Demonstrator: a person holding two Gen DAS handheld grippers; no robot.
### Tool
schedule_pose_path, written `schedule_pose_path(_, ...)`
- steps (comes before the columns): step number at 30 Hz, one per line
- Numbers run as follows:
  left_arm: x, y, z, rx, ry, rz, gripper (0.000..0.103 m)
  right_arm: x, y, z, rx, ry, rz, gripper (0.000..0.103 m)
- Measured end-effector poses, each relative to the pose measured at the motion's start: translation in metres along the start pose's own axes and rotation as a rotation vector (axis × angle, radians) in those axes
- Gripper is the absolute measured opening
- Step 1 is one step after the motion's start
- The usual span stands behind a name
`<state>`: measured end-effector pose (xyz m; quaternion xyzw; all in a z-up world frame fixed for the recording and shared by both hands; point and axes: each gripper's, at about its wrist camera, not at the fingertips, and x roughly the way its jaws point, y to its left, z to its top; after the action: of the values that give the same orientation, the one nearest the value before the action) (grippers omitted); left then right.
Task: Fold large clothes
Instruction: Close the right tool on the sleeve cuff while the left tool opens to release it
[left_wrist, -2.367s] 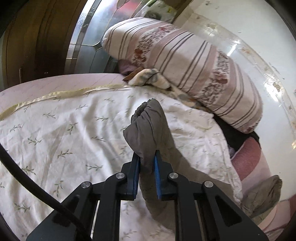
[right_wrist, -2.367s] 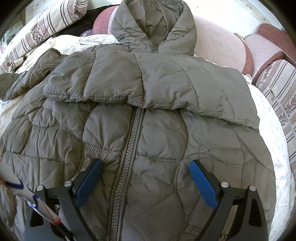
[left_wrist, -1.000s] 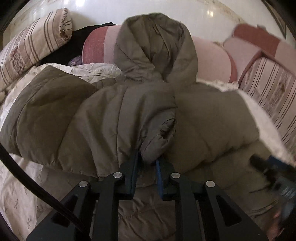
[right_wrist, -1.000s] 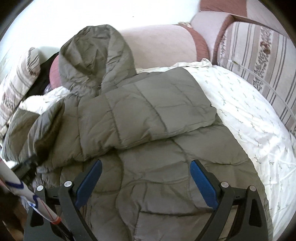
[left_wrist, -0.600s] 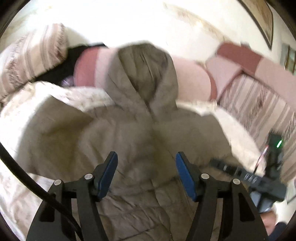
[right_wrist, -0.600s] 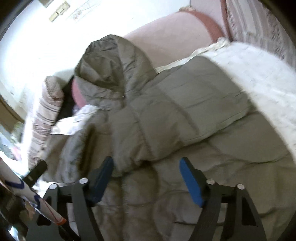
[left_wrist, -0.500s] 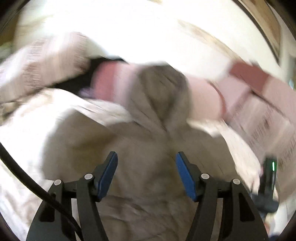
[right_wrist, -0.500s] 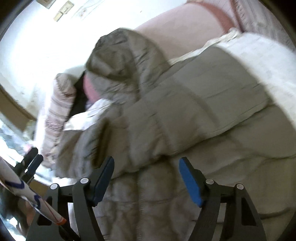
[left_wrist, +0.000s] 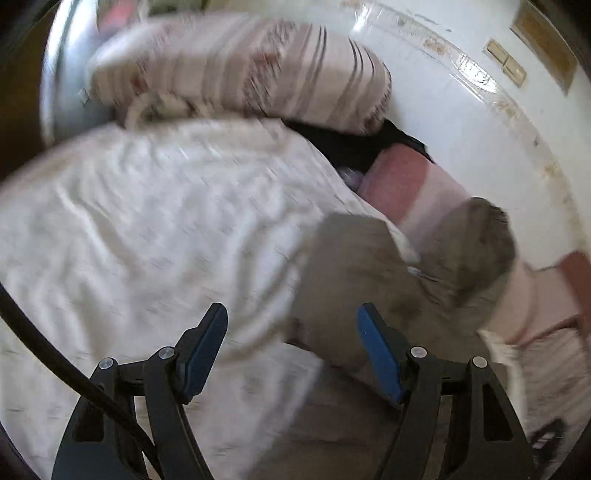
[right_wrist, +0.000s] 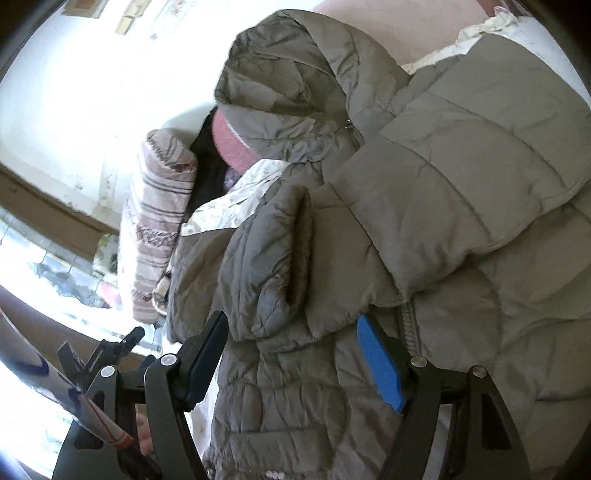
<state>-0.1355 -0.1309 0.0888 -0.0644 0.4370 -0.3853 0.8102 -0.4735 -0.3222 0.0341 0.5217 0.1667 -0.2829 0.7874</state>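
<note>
A grey-green quilted hooded jacket (right_wrist: 443, 206) lies on the bed with both sleeves folded across its front and its hood (right_wrist: 288, 70) up against a pink cushion. My right gripper (right_wrist: 291, 354) is open and empty just above the folded left sleeve (right_wrist: 273, 266). My left gripper (left_wrist: 291, 347) is open and empty; its view is blurred, with the jacket (left_wrist: 354, 273) at lower right. The left gripper also shows at the lower left of the right wrist view (right_wrist: 110, 347).
A white leaf-print sheet (left_wrist: 147, 221) covers the bed. A striped pillow (left_wrist: 240, 66) lies at the far left edge, also in the right wrist view (right_wrist: 159, 221). Pink cushions (left_wrist: 406, 184) line the wall behind the hood. Dark clothing (left_wrist: 351, 144) sits between pillow and cushion.
My left gripper carried the left sleeve across the jacket front, let it go and opened, then swung away left. My right gripper stayed open and turned toward the folded sleeve.
</note>
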Motion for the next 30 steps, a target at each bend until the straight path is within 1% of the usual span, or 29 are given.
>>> schedule_pose_path(2,0.006,-0.001,0.001,-0.001,0.006,-0.011,0.071,0.013,0.004,0.002,-0.001,0.005,-0.019,0.078)
schedule_pose_path(3,0.008,-0.001,0.003,0.006,0.008,-0.007,0.071,0.017,0.004,0.003,0.003,0.01,-0.017,0.076)
schedule_pose_path(4,0.01,-0.005,0.001,0.013,0.013,-0.004,0.071,0.024,0.006,0.004,0.005,0.015,-0.008,0.072)
schedule_pose_path(5,0.012,-0.007,0.001,0.015,0.015,-0.01,0.071,0.031,0.009,0.006,-0.002,0.019,-0.014,0.071)
schedule_pose_path(7,0.015,-0.01,0.001,0.016,0.022,-0.028,0.071,0.044,0.012,0.008,-0.003,0.022,-0.053,0.07)
schedule_pose_path(8,0.016,-0.011,0.001,0.017,0.022,-0.032,0.071,0.049,0.012,0.009,0.004,0.02,-0.052,0.07)
schedule_pose_path(9,0.017,-0.012,0.002,0.019,0.02,-0.034,0.071,0.053,0.012,0.011,0.006,0.016,-0.055,0.067)
schedule_pose_path(11,0.019,-0.014,0.002,0.037,0.015,-0.029,0.071,0.06,0.016,0.014,-0.014,0.01,-0.068,0.044)
schedule_pose_path(12,0.019,-0.016,0.002,0.052,0.009,-0.019,0.071,0.062,0.016,0.015,-0.022,0.023,-0.061,0.025)
schedule_pose_path(13,0.018,-0.016,0.003,0.059,0.005,-0.01,0.071,0.063,0.017,0.016,-0.025,0.037,-0.056,0.022)
schedule_pose_path(14,0.019,-0.016,0.004,0.065,0.002,-0.001,0.071,0.059,0.018,0.017,-0.029,0.029,-0.053,0.022)
schedule_pose_path(17,0.022,-0.014,0.005,0.052,0.009,-0.003,0.071,0.03,0.024,0.025,-0.093,-0.05,-0.101,0.02)
schedule_pose_path(19,0.023,-0.012,0.004,0.039,0.015,-0.016,0.071,0.005,0.026,0.036,-0.147,-0.105,-0.162,0.02)
schedule_pose_path(21,0.024,-0.013,0.003,0.039,0.019,-0.023,0.071,-0.013,0.025,0.044,-0.181,-0.135,-0.218,0.02)
schedule_pose_path(24,0.031,-0.023,-0.004,0.068,0.032,-0.019,0.072,-0.037,0.018,0.051,-0.258,-0.184,-0.375,0.02)
schedule_pose_path(25,0.034,-0.027,-0.007,0.076,0.038,-0.021,0.072,-0.045,0.013,0.051,-0.29,-0.209,-0.447,0.02)
schedule_pose_path(28,0.046,-0.045,-0.02,0.122,0.071,-0.032,0.072,-0.056,-0.004,0.049,-0.351,-0.264,-0.608,0.02)
schedule_pose_path(29,0.05,-0.051,-0.024,0.141,0.079,-0.029,0.072,-0.059,-0.014,0.049,-0.353,-0.273,-0.64,0.02)
schedule_pose_path(30,0.053,-0.058,-0.028,0.162,0.083,-0.025,0.072,-0.061,-0.023,0.05,-0.345,-0.272,-0.648,0.02)
